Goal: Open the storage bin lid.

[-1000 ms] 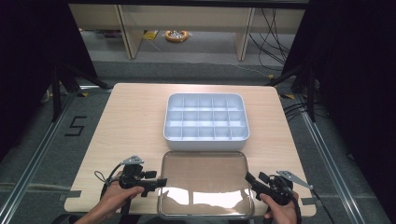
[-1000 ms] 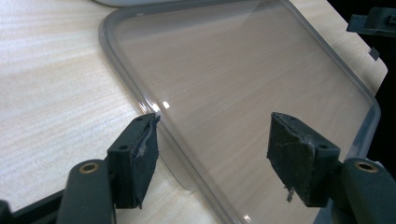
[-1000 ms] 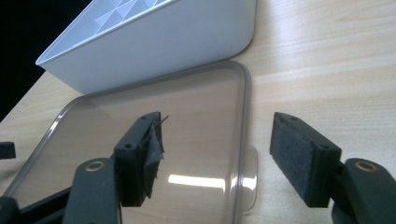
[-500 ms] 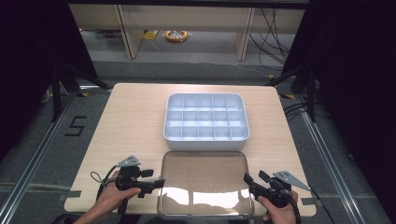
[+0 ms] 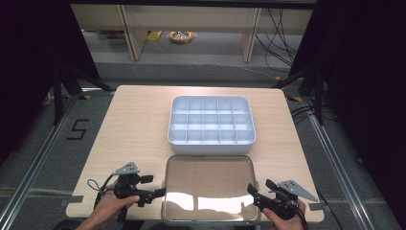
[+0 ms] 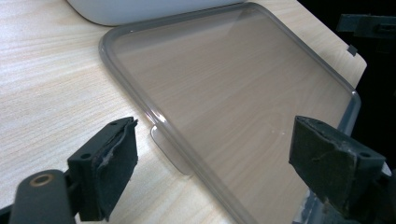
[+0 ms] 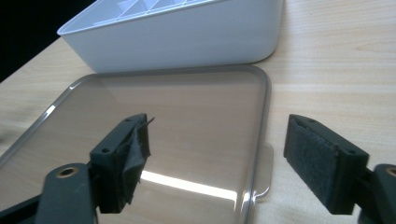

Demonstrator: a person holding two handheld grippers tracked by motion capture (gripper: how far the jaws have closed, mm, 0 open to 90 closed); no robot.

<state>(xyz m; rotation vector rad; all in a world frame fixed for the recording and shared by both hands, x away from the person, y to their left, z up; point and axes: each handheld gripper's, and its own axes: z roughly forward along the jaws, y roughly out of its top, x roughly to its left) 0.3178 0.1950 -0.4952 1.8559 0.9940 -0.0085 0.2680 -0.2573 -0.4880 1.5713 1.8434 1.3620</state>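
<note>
A pale wooden tabletop [image 5: 134, 129] is being watched from above. The clear lid [image 5: 208, 184] is lying flat at its near edge, just before the white divided tray [image 5: 210, 125]. The left gripper [image 5: 155, 194] and right gripper [image 5: 253, 191] are being held wide apart-jawed at the lid's side tabs.

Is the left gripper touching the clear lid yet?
Apart. The left gripper view shows the left gripper open, its pads astride the clear lid edge, with gaps on both sides.
</note>
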